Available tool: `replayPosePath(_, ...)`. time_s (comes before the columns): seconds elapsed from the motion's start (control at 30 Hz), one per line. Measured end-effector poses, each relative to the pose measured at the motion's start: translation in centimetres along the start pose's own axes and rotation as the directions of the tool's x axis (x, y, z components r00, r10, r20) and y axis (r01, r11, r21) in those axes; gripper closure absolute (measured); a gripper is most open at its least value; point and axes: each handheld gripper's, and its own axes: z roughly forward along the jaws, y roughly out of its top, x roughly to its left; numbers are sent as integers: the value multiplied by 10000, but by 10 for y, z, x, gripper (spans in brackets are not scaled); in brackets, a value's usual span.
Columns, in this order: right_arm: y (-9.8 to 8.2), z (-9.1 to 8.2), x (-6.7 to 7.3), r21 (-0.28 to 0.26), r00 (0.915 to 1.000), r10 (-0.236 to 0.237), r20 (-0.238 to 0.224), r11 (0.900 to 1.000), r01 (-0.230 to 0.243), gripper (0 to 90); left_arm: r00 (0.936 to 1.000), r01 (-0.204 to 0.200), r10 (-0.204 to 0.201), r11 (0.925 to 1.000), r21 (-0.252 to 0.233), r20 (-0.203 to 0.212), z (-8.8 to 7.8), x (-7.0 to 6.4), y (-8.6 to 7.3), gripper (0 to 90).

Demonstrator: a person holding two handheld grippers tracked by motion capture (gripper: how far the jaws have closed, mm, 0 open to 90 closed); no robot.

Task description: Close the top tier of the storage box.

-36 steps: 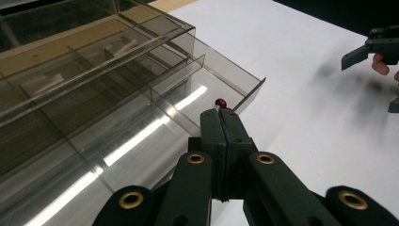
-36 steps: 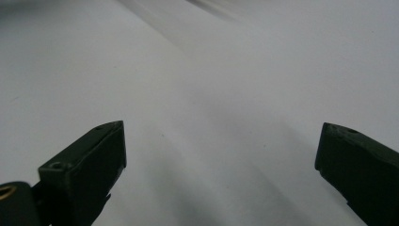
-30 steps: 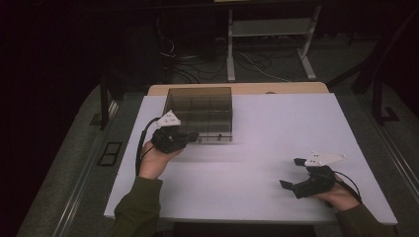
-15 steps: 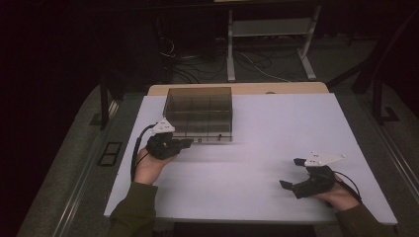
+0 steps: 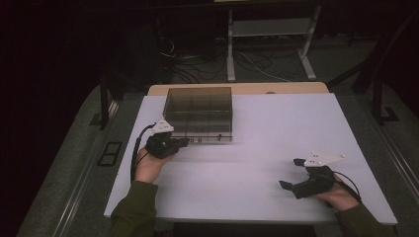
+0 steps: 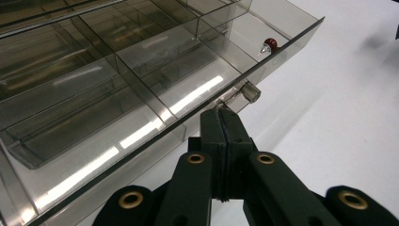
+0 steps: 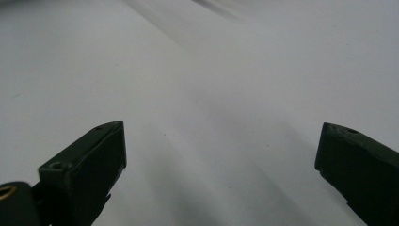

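A white table (image 5: 257, 163) stands in a dark room, cables and a metal stand on the floor behind it. Just left of the frame's centre in the high view sits a smoky clear plastic compartment box (image 5: 198, 114), its dividers visible. In the left gripper view a small red-headed piece (image 6: 268, 45) lies in the compartment at the upper right of that frame.

The left gripper (image 5: 184, 141) is at the box's near front edge, jaws pressed together; in its own view the left gripper (image 6: 221, 117) seems to pinch a clear latch tab (image 6: 249, 92) or the lip beside it, though I cannot tell whether it truly has anything between them. The right gripper (image 5: 291, 173) rests low at the lower right of the high view, well apart from the box, jaws spread wide over bare table.

Judging from this, work on the latch is only beginning; the rest remains.
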Motion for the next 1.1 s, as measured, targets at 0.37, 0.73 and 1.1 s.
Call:
replayPosePath(0.37,0,0,0,25,10000,3,-8,10000,-3,19,10000,-6,6,10000,-23,-11,4,-1,1,891)
replayPosePath(0.73,0,1,0,52,10000,26,-17,10000,-26,19,9999,-19,18,9999,-99,-120,6,-1,2,891)
replayPosePath(1.1,0,1,0,50,10000,-4,-5,10000,4,19,9998,-42,39,9999,-144,-198,8,1,5,891)
